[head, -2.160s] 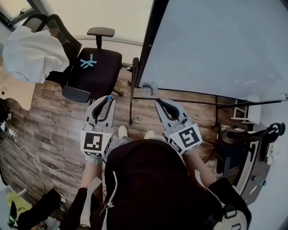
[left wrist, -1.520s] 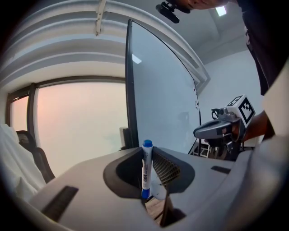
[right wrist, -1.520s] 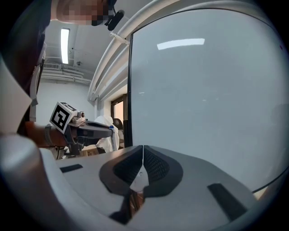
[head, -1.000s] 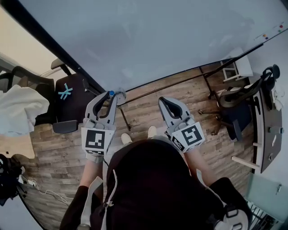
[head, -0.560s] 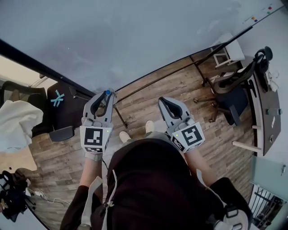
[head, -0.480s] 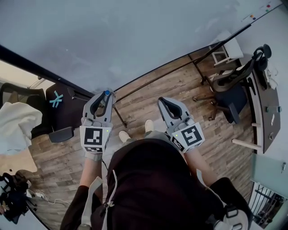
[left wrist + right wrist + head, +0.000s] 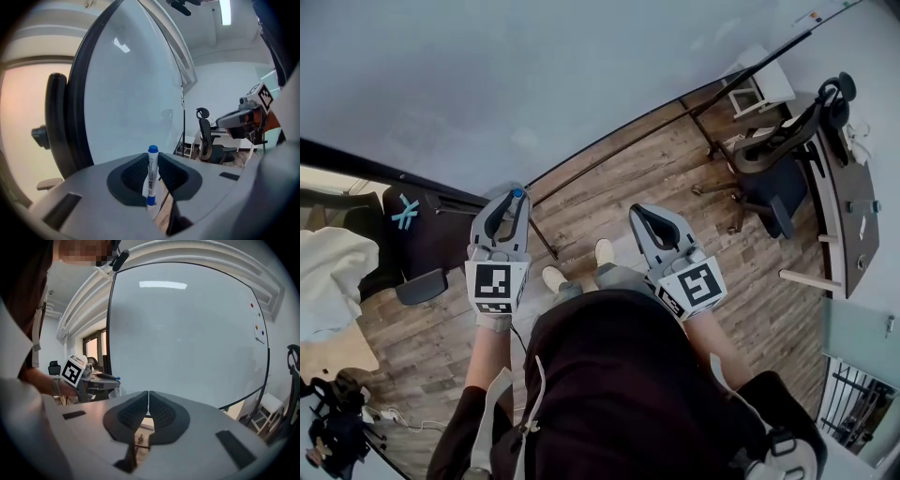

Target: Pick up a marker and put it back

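A white marker (image 7: 150,178) with a blue cap stands upright between the jaws of my left gripper (image 7: 151,164), which is shut on it. From the head view that gripper (image 7: 512,201) points at the lower edge of the whiteboard (image 7: 534,75), the marker's blue cap (image 7: 517,193) showing at its tip. My right gripper (image 7: 640,217) is shut with nothing between its pads (image 7: 148,409). It also faces the whiteboard (image 7: 187,338), a little to the right of the left gripper (image 7: 93,380).
The whiteboard stand's black bar (image 7: 619,150) crosses the wooden floor (image 7: 609,206) ahead of the person's shoes (image 7: 553,278). A black office chair (image 7: 412,225) stands at the left, another chair (image 7: 778,178) and a desk (image 7: 848,197) at the right.
The view has swung toward the whiteboard, which now fills the top of the frame. Both grippers hold their pose, the left still shut on the marker, now nearer the board's lower edge.
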